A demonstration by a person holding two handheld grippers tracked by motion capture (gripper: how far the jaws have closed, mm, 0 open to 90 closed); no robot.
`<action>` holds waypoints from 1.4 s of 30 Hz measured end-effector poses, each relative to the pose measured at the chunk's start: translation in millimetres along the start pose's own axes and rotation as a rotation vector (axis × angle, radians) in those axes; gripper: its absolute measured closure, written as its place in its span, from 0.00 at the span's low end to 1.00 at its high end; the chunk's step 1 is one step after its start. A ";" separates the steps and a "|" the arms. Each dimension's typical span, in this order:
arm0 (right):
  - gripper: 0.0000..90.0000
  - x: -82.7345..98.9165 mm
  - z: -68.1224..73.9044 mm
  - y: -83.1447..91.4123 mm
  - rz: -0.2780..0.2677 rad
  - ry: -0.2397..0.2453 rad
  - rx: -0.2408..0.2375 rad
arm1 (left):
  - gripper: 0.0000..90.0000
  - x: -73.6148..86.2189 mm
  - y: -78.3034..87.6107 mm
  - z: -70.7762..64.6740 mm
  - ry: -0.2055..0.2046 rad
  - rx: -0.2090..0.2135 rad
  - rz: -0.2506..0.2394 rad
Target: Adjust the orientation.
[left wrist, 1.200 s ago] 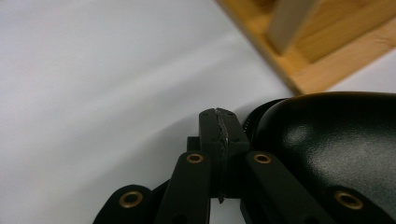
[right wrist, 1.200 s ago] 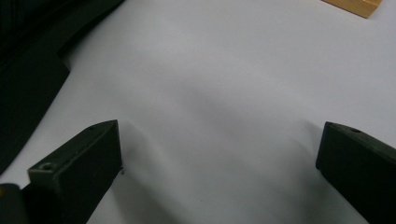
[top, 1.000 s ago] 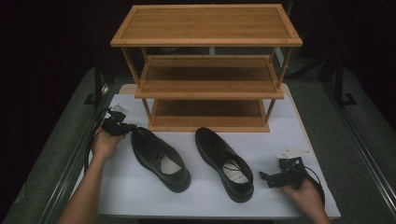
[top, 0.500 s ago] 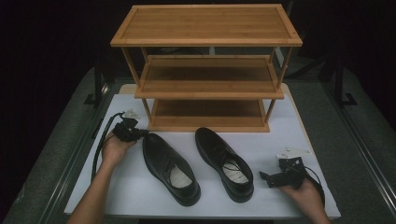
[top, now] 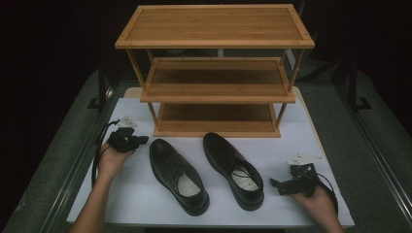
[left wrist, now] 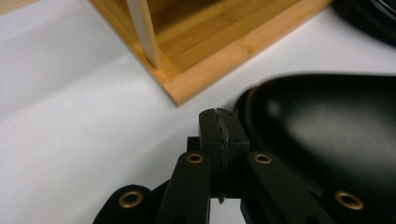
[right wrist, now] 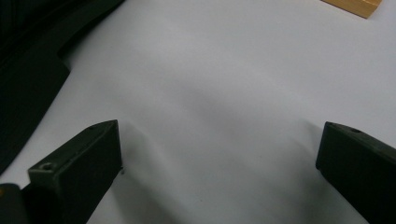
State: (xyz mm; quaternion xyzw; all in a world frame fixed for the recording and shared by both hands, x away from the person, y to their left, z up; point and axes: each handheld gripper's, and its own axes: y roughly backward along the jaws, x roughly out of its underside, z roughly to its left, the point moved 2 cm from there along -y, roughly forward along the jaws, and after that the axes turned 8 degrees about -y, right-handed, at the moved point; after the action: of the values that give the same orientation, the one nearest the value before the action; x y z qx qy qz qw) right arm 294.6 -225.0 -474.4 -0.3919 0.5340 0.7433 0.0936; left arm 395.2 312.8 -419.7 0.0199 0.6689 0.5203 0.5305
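Note:
Two black leather shoes lie on the white table in front of a wooden rack (top: 216, 92), toes toward it. The left shoe (top: 178, 175) has its toe beside my left gripper (top: 144, 140), which a hand holds pointing right. In the left gripper view the left gripper (left wrist: 219, 127) is shut with nothing in it, and the left shoe's toe (left wrist: 327, 140) sits just right of the tips; whether they touch I cannot tell. The right shoe (top: 234, 170) lies left of my right gripper (top: 276, 187). In its own view the right gripper (right wrist: 219, 154) stands wide open over bare table.
The three-shelf rack stands at the back of the table; its bottom corner (left wrist: 187, 70) is just ahead of the left gripper. A dark edge of the right shoe (right wrist: 28, 70) lies left of the right gripper. Black cables trail from both grippers. Dark floor surrounds the table (top: 145, 194).
The left hand and its shut gripper moved right, toward the rack's corner. The left shoe shifted right and slightly nearer the front. The right hand and the right shoe stayed put.

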 end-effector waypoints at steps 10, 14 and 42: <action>0.00 0.0 0.1 0.0 0.001 0.001 0.001 | 1.00 34.9 30.9 -44.0 0.009 0.043 -0.019; 0.00 0.0 0.2 0.1 0.002 -0.001 0.001 | 1.00 42.9 38.0 -67.9 -0.009 0.066 -0.018; 0.00 0.0 0.1 0.1 0.002 -0.001 0.001 | 1.00 35.0 11.6 -97.5 -0.079 0.130 0.043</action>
State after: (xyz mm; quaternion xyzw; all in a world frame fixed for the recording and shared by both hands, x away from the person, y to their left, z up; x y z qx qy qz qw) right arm 294.5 -224.9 -474.3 -0.3912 0.5346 0.7432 0.0933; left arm 302.6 272.5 -445.7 0.0893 0.6792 0.4858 0.5428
